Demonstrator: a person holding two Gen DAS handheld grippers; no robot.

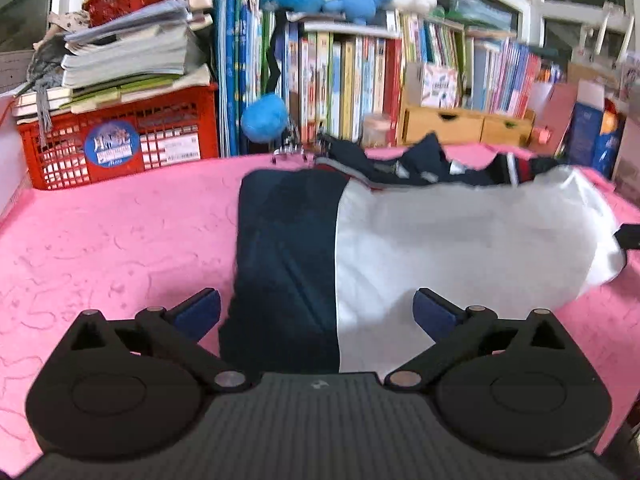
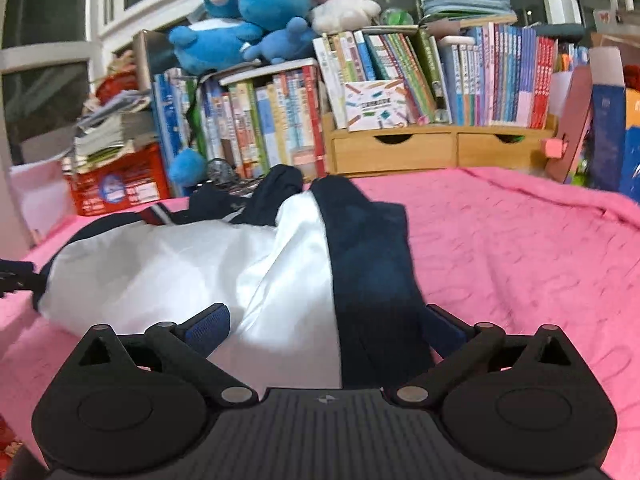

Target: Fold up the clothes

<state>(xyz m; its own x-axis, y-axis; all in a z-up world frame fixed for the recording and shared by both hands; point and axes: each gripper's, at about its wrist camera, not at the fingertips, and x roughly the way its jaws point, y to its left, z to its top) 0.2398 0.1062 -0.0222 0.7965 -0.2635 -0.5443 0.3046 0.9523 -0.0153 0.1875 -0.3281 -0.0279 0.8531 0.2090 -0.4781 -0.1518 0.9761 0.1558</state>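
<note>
Navy-and-white fabric garment, partly folded, lying on the pink textured bedspread in front of the shelf of upright books. The left gripper hovers at the near edge over the seam between navy panel and white panel, jaws spread wide and holding nothing. The right gripper sits at the garment's other near end, jaws likewise spread, the cloth lying between its blue-padded fingers but not pinched. The step in hand appears to be taking hold of the near hem. Done well, both grippers would pinch all layers at matching points on the edge, then lift evenly so the slippery white lining does not slide out.
</note>
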